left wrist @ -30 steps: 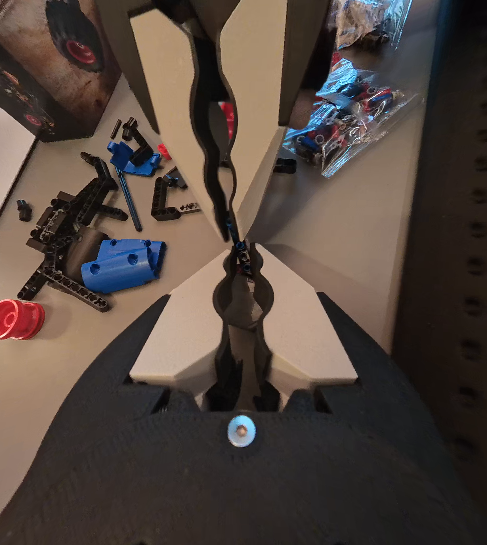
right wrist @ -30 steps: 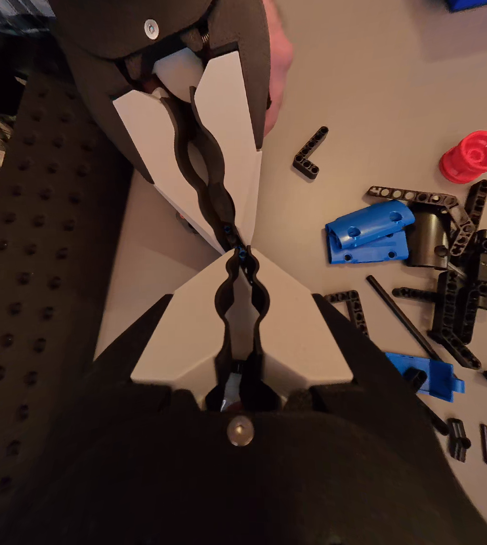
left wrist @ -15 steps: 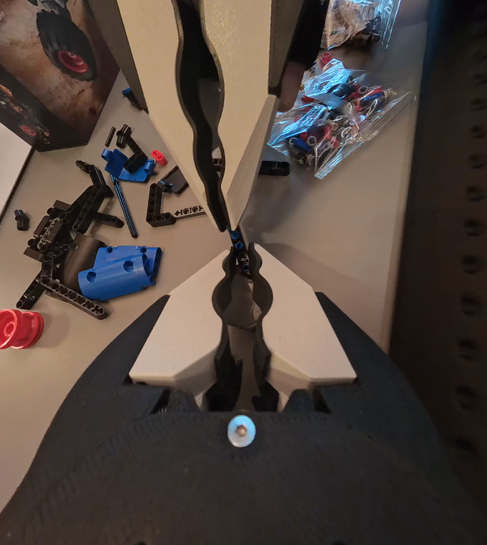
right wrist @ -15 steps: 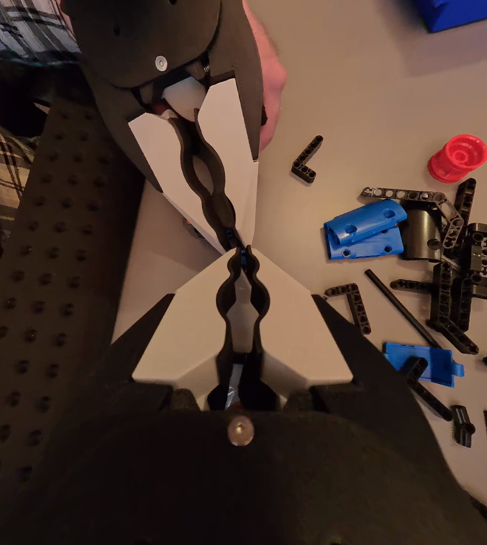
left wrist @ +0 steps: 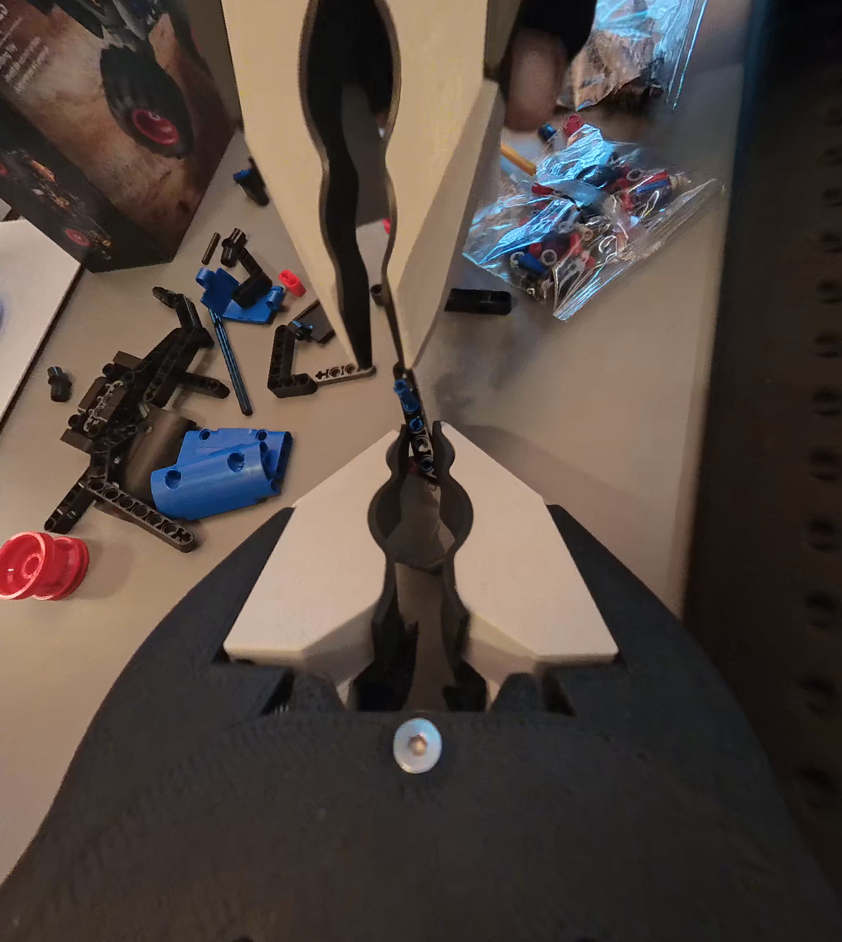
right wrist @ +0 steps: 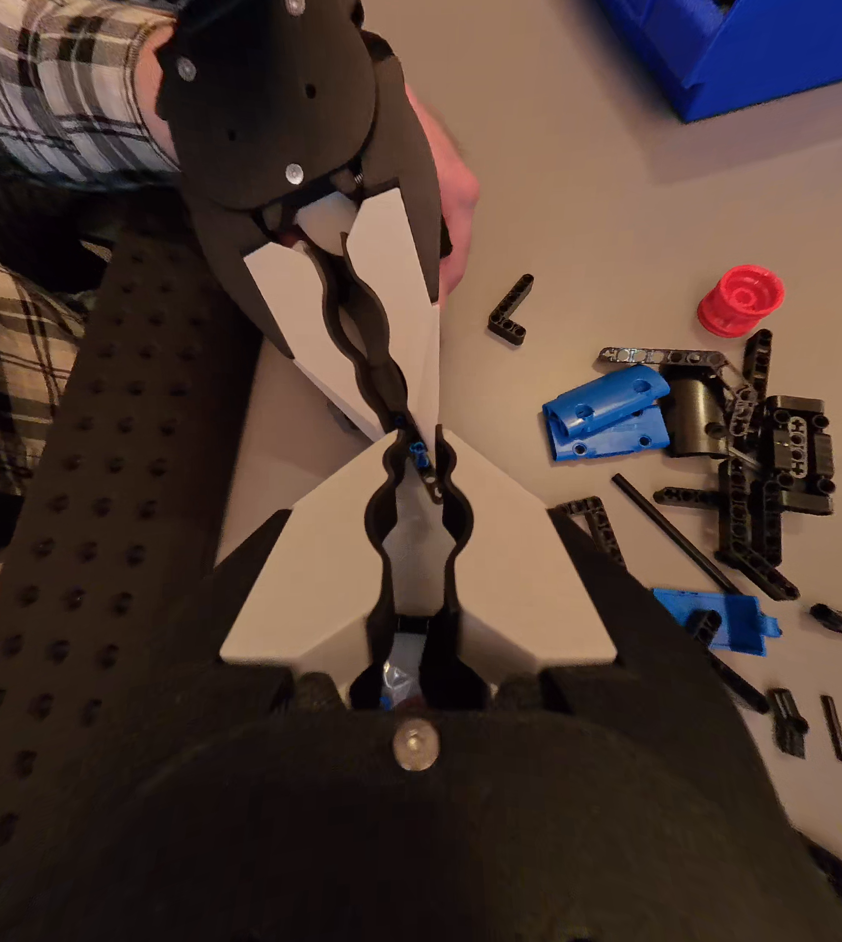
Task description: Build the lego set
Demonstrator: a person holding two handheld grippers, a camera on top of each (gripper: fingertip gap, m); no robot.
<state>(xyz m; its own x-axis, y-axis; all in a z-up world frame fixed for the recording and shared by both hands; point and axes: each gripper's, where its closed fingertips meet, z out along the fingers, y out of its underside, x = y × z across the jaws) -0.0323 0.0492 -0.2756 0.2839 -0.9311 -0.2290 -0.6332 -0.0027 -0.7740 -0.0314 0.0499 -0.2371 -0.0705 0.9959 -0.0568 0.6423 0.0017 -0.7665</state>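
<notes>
while both grippers pinch one black beam (left wrist: 416, 433) near the table's edge, keep it straight. left gripper (left wrist: 418, 432) and right gripper (right wrist: 418, 437) are both clamped on it; press the blue pins (left wrist: 405, 395) gently.

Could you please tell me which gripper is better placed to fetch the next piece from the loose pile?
Probably the right gripper. The left gripper is shut on the beam, so it should hold it; the right's jaws look slightly parted at the beam's end, and the pile lies beside it.
</notes>
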